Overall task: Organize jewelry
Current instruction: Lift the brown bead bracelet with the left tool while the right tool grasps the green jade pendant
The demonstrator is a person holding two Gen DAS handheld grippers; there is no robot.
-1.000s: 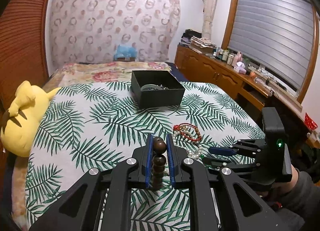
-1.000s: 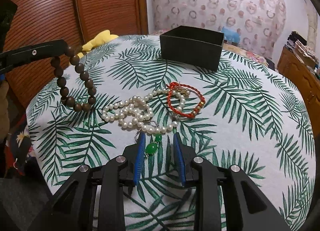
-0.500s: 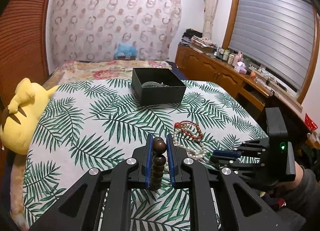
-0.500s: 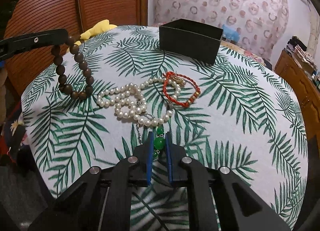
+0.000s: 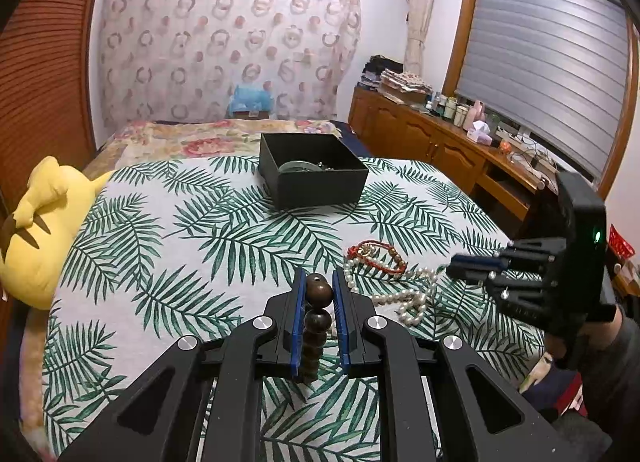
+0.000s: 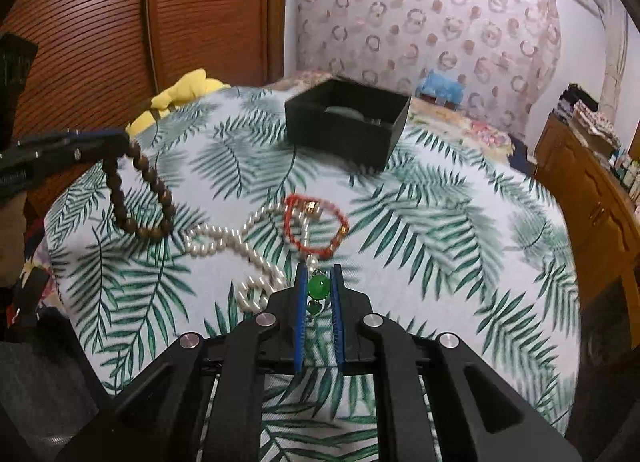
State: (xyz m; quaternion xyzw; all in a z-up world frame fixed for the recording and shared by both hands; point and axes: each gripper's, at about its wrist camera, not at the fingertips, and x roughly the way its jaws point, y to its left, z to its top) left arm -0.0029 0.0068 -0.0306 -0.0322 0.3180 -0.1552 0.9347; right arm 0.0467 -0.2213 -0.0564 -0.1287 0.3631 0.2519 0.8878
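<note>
My left gripper (image 5: 319,282) is shut on a brown wooden bead bracelet (image 5: 318,296). In the right wrist view that bracelet (image 6: 138,197) hangs as a loop from the left gripper (image 6: 116,139) above the table's left side. My right gripper (image 6: 319,278) is shut on a green pendant (image 6: 319,286), raised a little off the cloth. In the left wrist view the right gripper (image 5: 460,262) hovers at the right. A pearl necklace (image 6: 240,246) and a red bracelet (image 6: 316,221) lie just beyond the pendant. An open black box (image 6: 340,141) stands at the far side with some jewelry in it.
The table has a palm-leaf cloth (image 5: 192,246). A yellow plush toy (image 5: 36,234) sits off its left edge. Wooden cabinets (image 5: 432,141) with bottles run along the right wall. A bed (image 5: 184,133) lies behind the black box (image 5: 320,189).
The right gripper shut on the green pendant and rose with it. The pearl strand stretched out toward it. The left gripper kept still with the brown bracelet.
</note>
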